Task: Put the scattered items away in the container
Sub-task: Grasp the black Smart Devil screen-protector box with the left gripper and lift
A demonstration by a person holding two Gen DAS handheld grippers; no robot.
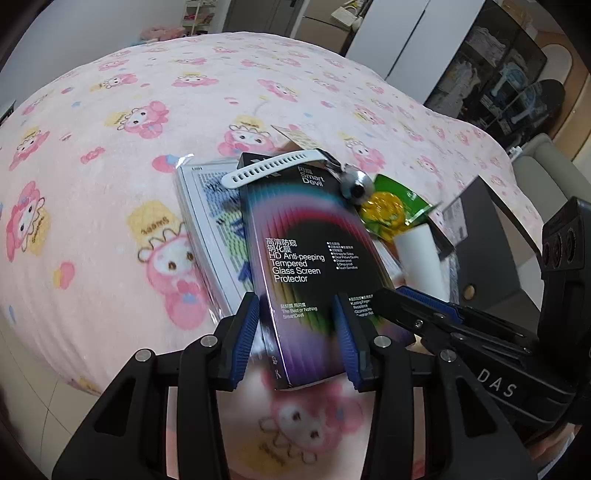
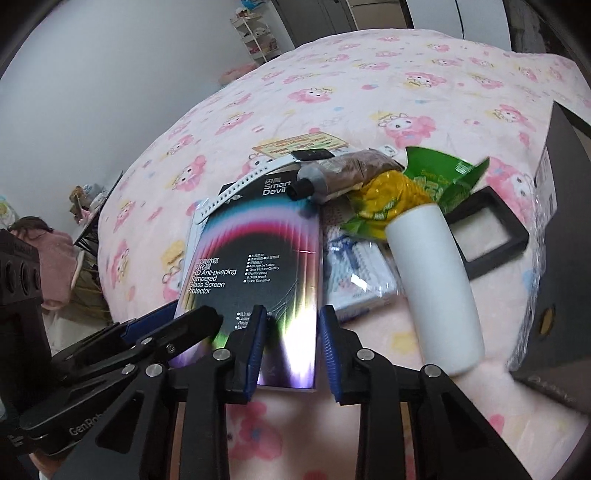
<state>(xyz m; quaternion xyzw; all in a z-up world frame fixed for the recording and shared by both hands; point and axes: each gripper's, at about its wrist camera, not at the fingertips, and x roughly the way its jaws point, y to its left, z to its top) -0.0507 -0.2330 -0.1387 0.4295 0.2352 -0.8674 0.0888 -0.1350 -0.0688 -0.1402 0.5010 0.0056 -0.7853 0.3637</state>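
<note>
A black, rainbow-striped screen protector box (image 1: pixel 299 266) lies on the pink bed, also in the right wrist view (image 2: pixel 255 273). My left gripper (image 1: pixel 299 336) has its blue pads on both sides of the box's near end. My right gripper (image 2: pixel 290 347) stands open around the box's right near edge. A white watch (image 1: pixel 273 168) lies across the box's far end. Beside it are a grey tube (image 2: pixel 340 173), a green-yellow snack bag (image 2: pixel 410 192), a white cylinder (image 2: pixel 436 284) and a bead kit in plastic (image 1: pixel 210 221). The dark container (image 2: pixel 557 266) stands at the right.
A pink cartoon blanket (image 1: pixel 110 155) covers the bed. A small black frame (image 2: pixel 484 232) and a yellow card (image 2: pixel 299 142) lie among the items. A shelf (image 2: pixel 255 33) stands against the far wall.
</note>
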